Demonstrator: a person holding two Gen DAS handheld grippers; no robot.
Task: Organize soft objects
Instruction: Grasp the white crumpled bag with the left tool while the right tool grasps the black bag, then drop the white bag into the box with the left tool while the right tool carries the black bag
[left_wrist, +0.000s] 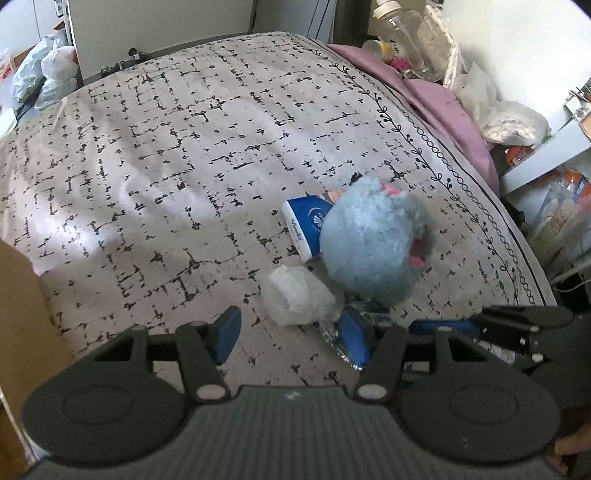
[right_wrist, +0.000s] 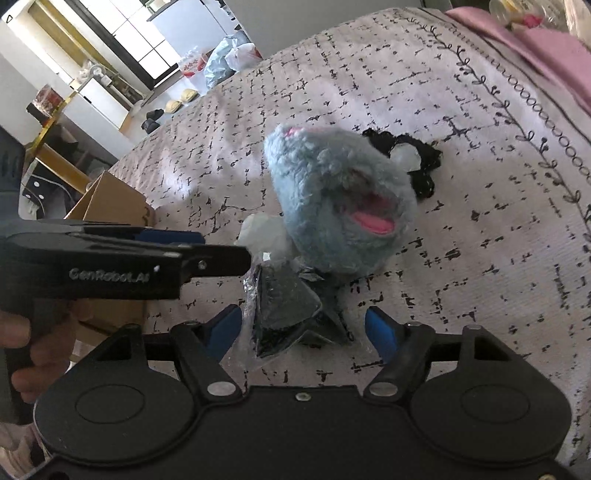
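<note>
On the bed (left_wrist: 155, 155), under a pale cover printed with broken black lines, a small heap of soft things lies near the right-hand edge. Much of it is hard to read: a clear plastic packet with dark contents (right_wrist: 284, 310) sits half under the blue plush toy (right_wrist: 332, 206), and what is inside cannot be told. A black scrap of fabric (right_wrist: 417, 162) shows only partly behind the toy. A blue-and-white tissue pack (left_wrist: 301, 229) is mostly covered by the plush in the left wrist view, and a crumpled whitish plastic bag (left_wrist: 295, 295) lies just in front of it.

The right gripper (right_wrist: 303, 328) hangs over the heap with the packet between its jaws; the blue pads stand apart from it, so nothing is clamped. The left gripper (left_wrist: 291, 339) has its jaws parted too, the whitish bag just beyond the tips and crinkled wrapping beside the right pad; whether that pad touches it cannot be told. Seen from the right wrist camera, the left gripper reaches in from the left, held by a hand (right_wrist: 26, 354).

The plush is round, fuzzy, pale blue with pink patches.
</note>
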